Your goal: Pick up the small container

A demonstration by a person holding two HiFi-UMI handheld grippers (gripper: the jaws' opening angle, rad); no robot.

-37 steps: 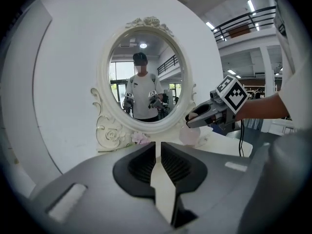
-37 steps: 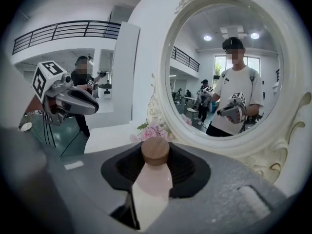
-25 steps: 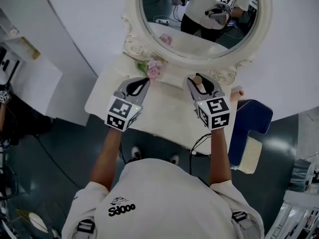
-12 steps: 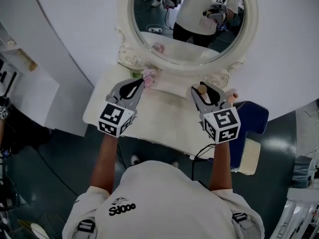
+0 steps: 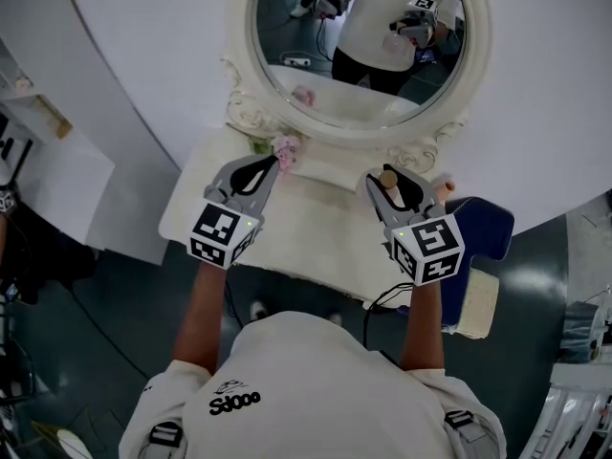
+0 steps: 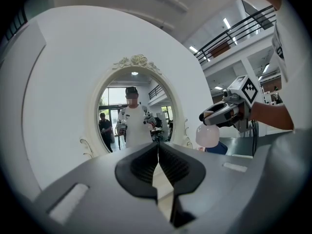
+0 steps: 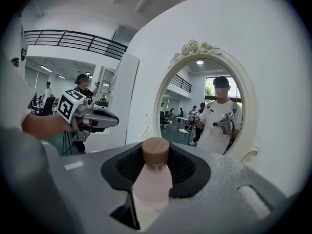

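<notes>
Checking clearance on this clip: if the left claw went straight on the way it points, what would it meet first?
Most likely the oval mirror: the shut left claw aims at its lower glass. From the head view, the pink flowers at its frame could come first; depth is unclear.

An oval mirror (image 5: 356,128) in an ornate cream frame is standing at the upper middle of the head view, against a white curved wall (image 5: 143,55). Below it, a cream desk (image 5: 316,229) is carrying pink flowers (image 5: 285,147) at the frame's lower left. A dark blue chair (image 5: 483,229) is standing at right on dark floor (image 5: 115,323).
</notes>
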